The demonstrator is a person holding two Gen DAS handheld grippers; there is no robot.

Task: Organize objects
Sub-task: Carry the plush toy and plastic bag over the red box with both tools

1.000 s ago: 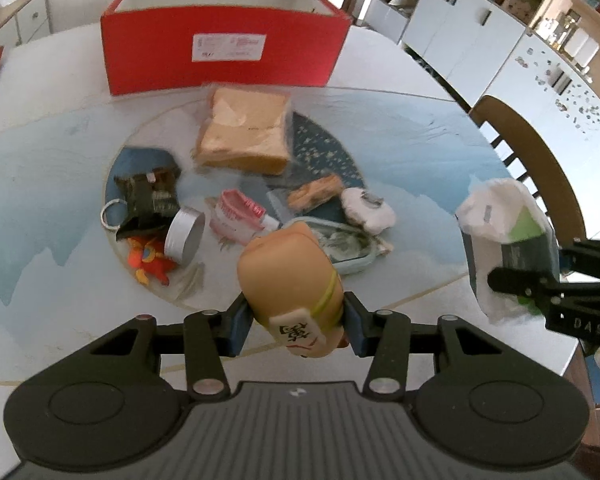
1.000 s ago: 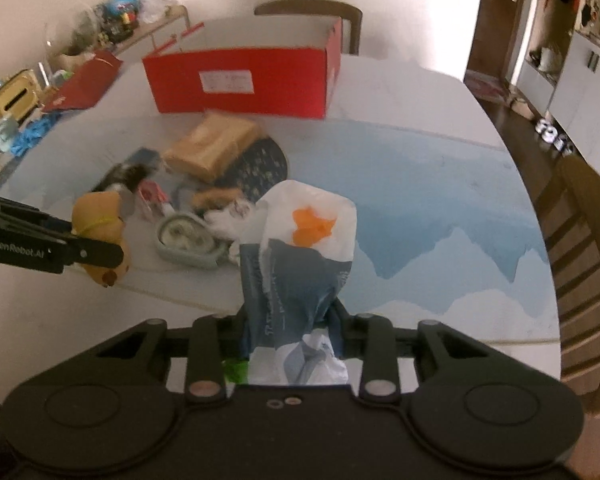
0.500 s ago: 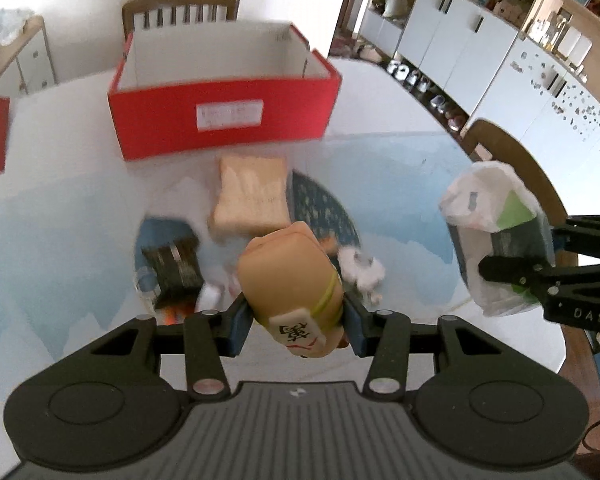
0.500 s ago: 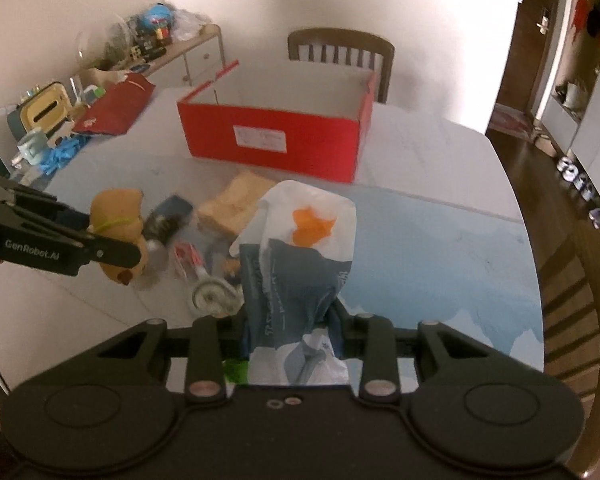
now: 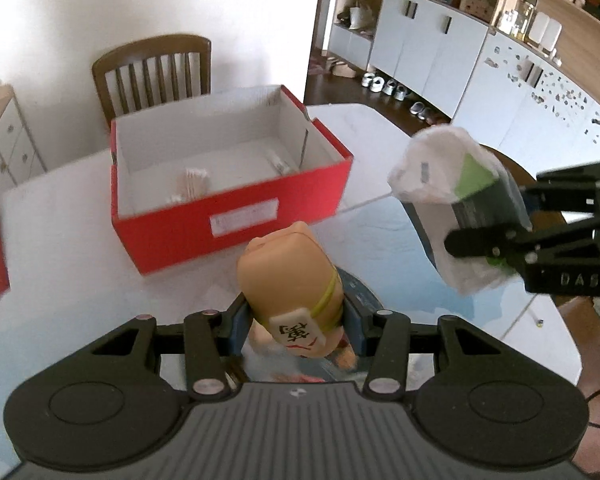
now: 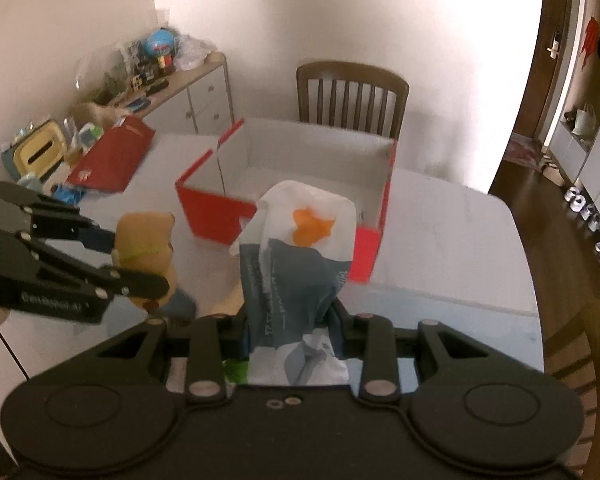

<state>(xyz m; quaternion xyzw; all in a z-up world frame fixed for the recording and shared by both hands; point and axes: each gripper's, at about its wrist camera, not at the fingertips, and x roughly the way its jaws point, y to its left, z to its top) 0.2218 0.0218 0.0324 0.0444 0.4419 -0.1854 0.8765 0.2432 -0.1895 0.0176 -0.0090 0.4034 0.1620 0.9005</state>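
My left gripper (image 5: 294, 316) is shut on a tan toy figure (image 5: 288, 276) with a yellow band and a white tile on it, held above the table just short of the open red box (image 5: 236, 216). The figure also shows in the right wrist view (image 6: 146, 240). My right gripper (image 6: 290, 316) is shut on a white and grey plastic packet (image 6: 300, 248), held above the table near the box's right front corner (image 6: 364, 252). The packet shows in the left wrist view (image 5: 452, 208), to the right of the box. The box holds a few small pale items.
The red box lid (image 6: 112, 156) lies at the table's left. A wooden chair (image 5: 152, 72) stands behind the box, another (image 6: 580, 344) at the table's right edge. A cluttered sideboard (image 6: 148, 80) stands at the far left. White cabinets (image 5: 440, 40) line the right wall.
Both grippers have risen and moved forward toward the red box with their loads. The loose items on the table have dropped out of view beneath them.
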